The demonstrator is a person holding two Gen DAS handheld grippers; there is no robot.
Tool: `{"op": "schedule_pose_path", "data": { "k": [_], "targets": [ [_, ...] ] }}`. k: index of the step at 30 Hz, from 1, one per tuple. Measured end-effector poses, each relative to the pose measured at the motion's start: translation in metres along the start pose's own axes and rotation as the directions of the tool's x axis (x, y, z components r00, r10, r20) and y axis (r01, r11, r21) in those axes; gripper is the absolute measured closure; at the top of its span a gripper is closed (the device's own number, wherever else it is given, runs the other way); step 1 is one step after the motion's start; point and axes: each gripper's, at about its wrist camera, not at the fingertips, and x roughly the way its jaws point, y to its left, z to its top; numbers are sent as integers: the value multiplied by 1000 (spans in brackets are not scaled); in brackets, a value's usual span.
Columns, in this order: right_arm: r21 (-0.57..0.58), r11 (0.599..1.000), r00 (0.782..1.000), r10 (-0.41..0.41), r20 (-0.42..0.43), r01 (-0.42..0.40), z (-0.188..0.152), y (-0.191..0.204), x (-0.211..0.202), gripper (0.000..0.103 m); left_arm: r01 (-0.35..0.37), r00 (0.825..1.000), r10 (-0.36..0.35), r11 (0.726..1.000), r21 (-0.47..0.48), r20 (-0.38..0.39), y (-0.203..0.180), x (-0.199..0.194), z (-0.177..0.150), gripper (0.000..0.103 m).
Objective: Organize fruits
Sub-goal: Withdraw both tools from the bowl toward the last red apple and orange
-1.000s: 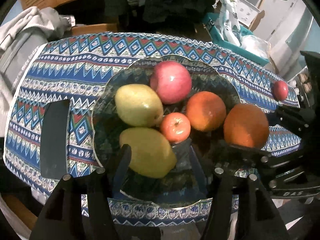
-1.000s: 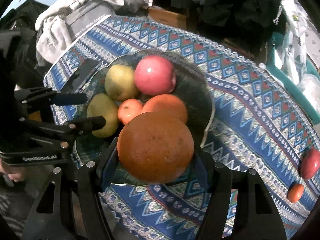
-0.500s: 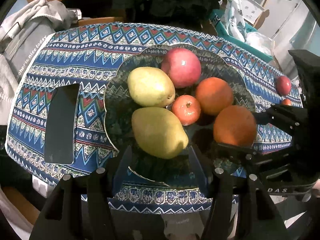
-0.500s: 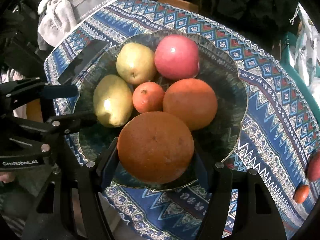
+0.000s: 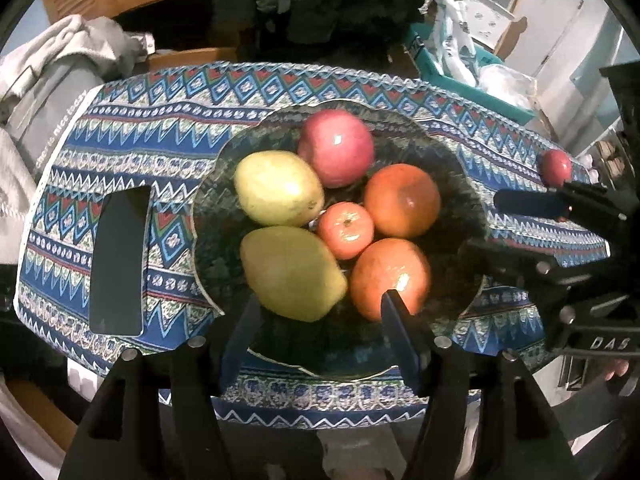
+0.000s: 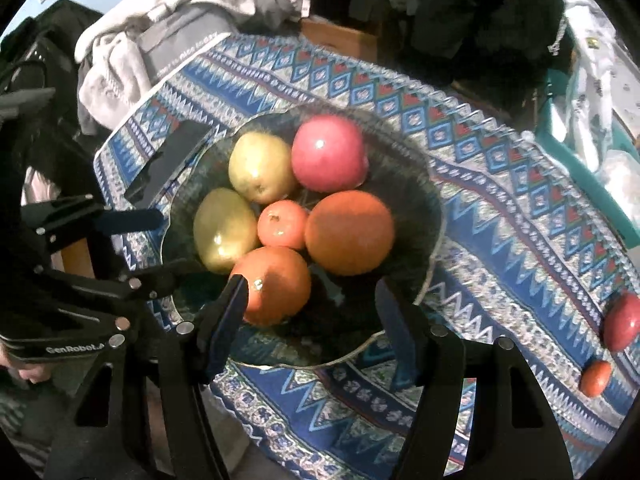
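The plate (image 6: pixel 434 216) holds six fruits. A red apple (image 6: pixel 622 326) and a small tangerine (image 6: pixel 596 378) remain on the surface at lower right. The left gripper (image 5: pixel 320 320) has just been opening its jaws, nothing between them; the right gripper (image 6: pixel 310 304) has jaws released, empty.

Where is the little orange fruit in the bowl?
The small orange tangerine sits in the middle of the dark patterned bowl, touching the two big oranges on its right and the two yellow-green pears on its left.

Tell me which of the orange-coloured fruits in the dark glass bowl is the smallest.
The small tangerine at the bowl's centre, wedged between the two yellow-green pears and the two big oranges; both oranges are clearly larger.
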Motion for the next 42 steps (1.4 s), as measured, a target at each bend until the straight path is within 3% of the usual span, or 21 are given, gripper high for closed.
{"op": "schedule_pose_path", "data": {
  "k": [12, 42],
  "targets": [
    [67, 995, 993, -82, 80, 76, -7, -34, -42, 35, 15, 999, -18, 997, 81, 44, -41, -16, 9, 34],
    [249, 942, 959, -260, 109, 227, -62, -132, -94, 35, 23, 997, -39, 976, 216, 70, -137, -12, 34, 31]
  ]
}}
